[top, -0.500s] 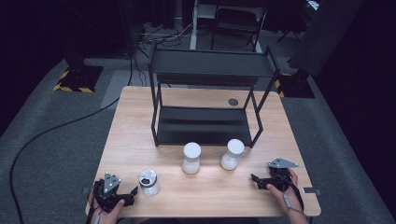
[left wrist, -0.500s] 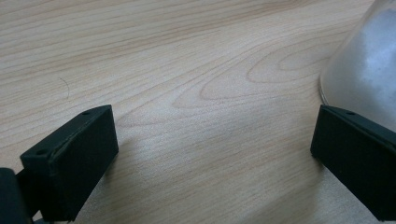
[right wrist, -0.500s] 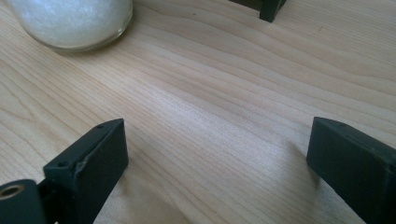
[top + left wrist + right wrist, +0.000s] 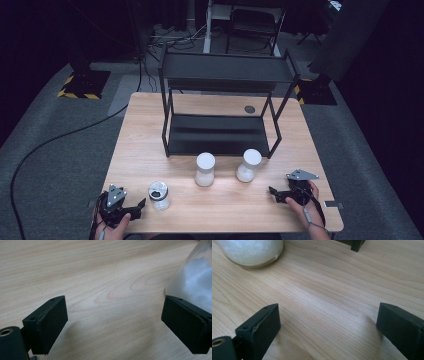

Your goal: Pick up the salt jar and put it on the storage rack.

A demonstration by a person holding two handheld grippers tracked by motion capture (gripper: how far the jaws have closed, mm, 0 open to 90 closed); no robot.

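Note:
Three jars of white powder stand on the wooden table [image 4: 150, 130]. The left jar [image 4: 159, 194] has a clear top; the middle jar [image 4: 205, 169] and the right jar [image 4: 248, 165] have white lids. My left gripper [image 4: 137, 207] rests at the front left corner, open, its jaws pointing at the left jar. In the left gripper view the left gripper [image 4: 116, 308] is empty, and the jar's glass [image 4: 195, 277] stands just beyond the right jaw. My right gripper [image 4: 274, 195] lies open at the front right. In its own view the right gripper [image 4: 329, 315] holds nothing, and the right jar [image 4: 249, 250] is ahead at upper left.
A black two-level shelf rack [image 4: 220, 75] stands on the back half of the table, its lower shelf [image 4: 215, 132] bare. One rack foot [image 4: 357, 244] shows ahead of the right gripper. A small dark disc [image 4: 249, 109] lies by the rack. The table's front edge runs just below both hands.

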